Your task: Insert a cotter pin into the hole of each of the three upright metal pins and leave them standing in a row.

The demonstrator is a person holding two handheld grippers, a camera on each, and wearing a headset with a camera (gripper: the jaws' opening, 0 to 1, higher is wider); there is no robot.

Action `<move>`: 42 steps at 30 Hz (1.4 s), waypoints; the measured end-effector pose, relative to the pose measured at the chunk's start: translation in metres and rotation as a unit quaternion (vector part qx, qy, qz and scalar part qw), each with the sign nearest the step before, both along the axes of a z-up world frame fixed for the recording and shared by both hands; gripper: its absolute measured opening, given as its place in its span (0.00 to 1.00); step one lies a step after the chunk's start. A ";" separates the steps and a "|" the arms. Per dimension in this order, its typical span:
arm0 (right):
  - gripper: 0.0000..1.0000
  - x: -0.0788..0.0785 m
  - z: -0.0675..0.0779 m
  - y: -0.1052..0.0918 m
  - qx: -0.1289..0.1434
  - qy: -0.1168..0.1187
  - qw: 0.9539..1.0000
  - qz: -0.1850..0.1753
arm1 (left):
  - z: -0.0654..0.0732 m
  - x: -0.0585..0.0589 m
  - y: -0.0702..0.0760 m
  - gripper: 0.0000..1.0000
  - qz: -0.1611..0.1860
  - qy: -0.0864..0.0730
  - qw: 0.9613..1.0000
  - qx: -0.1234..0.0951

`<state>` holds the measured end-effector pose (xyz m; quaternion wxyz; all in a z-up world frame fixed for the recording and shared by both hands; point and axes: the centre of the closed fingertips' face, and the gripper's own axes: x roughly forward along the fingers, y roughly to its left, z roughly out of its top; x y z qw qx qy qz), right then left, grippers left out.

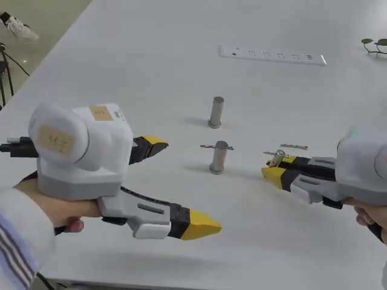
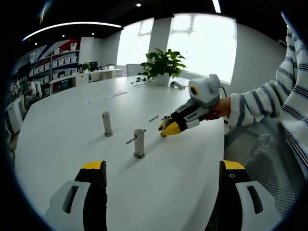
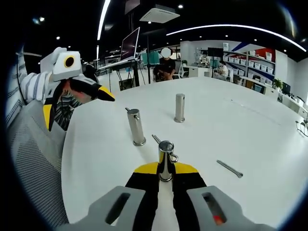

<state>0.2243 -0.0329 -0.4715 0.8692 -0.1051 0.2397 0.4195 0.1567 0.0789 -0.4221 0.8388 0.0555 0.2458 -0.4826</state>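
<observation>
Three pins sit near the middle of the table. The back pin is farthest from the person, and the middle pin stands just before it with a cotter pin through its top. To the right of the middle pin, the right pin sits between the tips of the right claw. A loose cotter pin lies on the table just behind that claw. A power strip lies well behind them all. The left claw hangs left of and before the pins, apart from them.
</observation>
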 end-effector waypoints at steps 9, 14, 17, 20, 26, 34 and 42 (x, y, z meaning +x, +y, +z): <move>0.04 0.003 -0.005 -0.001 0.000 0.003 1.000 0.003 | -0.003 0.000 0.004 0.95 0.003 0.005 1.000 0.011; 0.04 0.005 -0.005 0.000 0.010 0.003 1.000 0.007 | -0.004 -0.001 0.005 0.94 0.004 0.008 1.000 0.012; 0.05 0.004 -0.005 0.000 0.018 0.019 1.000 0.011 | -0.005 -0.001 0.005 0.94 0.004 0.008 1.000 0.013; 0.05 0.003 -0.006 0.001 0.013 0.018 1.000 0.013 | -0.005 -0.002 0.004 0.94 0.002 0.010 1.000 0.013; 0.05 0.004 -0.007 0.001 0.015 0.019 1.000 0.007 | -0.007 -0.004 0.003 0.94 -0.002 0.010 1.000 0.018; 0.28 -0.004 -0.011 -0.005 -0.038 0.023 0.999 0.015 | -0.010 -0.006 0.006 0.94 0.007 0.013 1.000 0.022; 0.43 -0.011 0.022 -0.019 -0.035 0.009 0.999 -0.011 | 0.001 -0.004 0.004 0.94 0.014 0.002 1.000 0.006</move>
